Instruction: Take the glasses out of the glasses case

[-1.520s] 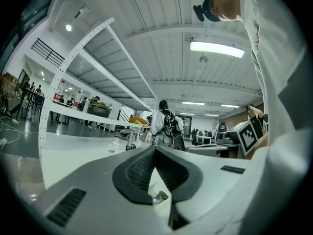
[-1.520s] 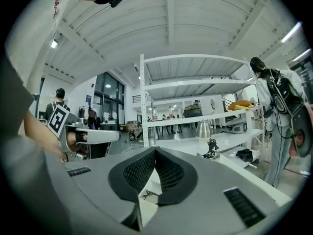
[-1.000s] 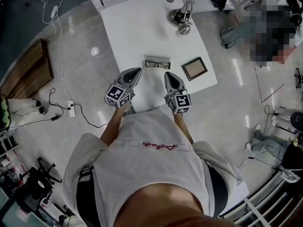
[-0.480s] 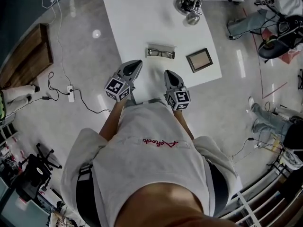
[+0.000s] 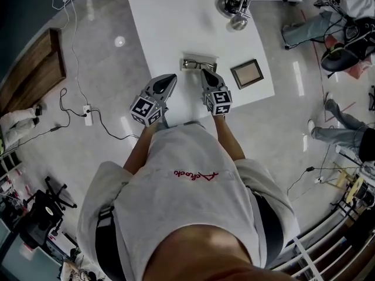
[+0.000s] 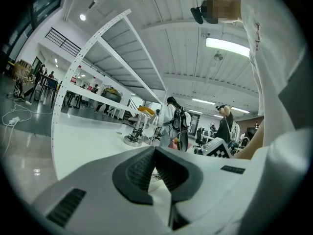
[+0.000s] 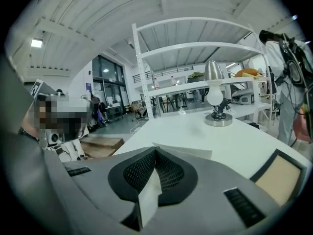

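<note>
Glasses [image 5: 197, 65] lie dark-framed inside open pale glasses case [image 5: 200, 57] on white table [image 5: 176, 22].

Your right tool [image 5: 205, 71] has gone forward from the near edge of the counter [image 5: 176, 22]. Its tip now sits at the right end of the case [image 5: 195, 64], though contact can't be made out. Half a second ago bare counter lay between them. Off to the right, a person [image 5: 345, 134] has shifted on the floor.
</note>
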The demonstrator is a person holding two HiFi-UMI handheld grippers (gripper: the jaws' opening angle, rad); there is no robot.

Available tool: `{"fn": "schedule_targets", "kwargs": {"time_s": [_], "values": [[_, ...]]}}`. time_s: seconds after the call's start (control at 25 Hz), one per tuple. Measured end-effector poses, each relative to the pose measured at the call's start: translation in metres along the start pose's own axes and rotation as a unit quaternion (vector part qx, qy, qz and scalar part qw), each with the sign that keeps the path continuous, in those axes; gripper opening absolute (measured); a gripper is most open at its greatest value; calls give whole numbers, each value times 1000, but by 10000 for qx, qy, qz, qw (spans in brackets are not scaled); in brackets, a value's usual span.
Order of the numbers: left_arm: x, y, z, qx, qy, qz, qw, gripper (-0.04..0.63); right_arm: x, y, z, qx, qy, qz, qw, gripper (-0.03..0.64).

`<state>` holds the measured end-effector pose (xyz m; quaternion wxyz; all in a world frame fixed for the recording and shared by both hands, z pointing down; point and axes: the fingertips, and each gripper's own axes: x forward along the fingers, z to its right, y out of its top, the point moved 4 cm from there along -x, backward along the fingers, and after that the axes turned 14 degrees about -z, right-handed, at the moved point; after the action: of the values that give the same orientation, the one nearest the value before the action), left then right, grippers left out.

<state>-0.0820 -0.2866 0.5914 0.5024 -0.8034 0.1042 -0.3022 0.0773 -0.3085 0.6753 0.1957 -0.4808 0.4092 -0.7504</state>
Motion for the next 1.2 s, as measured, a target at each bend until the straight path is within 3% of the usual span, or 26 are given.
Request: {"fn": "schedule_targets", "kwargs": {"time_s": [0.2,0.36,0.44,0.52,0.64,0.68,0.8,0.96,1.2], "values": [[0,0,2,31,24,-38,10000,-11,25,7,10,-393,29,-366,9986,2],[2,-1,2,32,30,-39,10000,-11,41,0,13,-1336,-94,-923,9867,2],[2,-3,2,29,17,-56,10000,-11,45,-2,11,-2129,-308,-1242,9687,2],[1,-4,3,15,1,-57,10000,-11,48,-4,7,-2923,-461,-1544,9427,2],[2,-4,4,17,-30,-53,10000,-11,53,-4,3,-3696,-509,-1851,9091,31],[3,-3,5,22,-41,-48,10000,-11,55,-4,4,-3812,-515,-1928,9027,78],[4,-3,5,3,-45,-46,10000,-11,60,-9,7,-4118,-573,-2184,8829,139],[3,-4,3,-33,-7,-44,10000,-11,71,-15,12,-4420,-590,-2553,8579,149],[-3,-4,-1,-53,47,-20,10000,-11,85,-24,14,-4530,-506,-2861,8428,120]]}}
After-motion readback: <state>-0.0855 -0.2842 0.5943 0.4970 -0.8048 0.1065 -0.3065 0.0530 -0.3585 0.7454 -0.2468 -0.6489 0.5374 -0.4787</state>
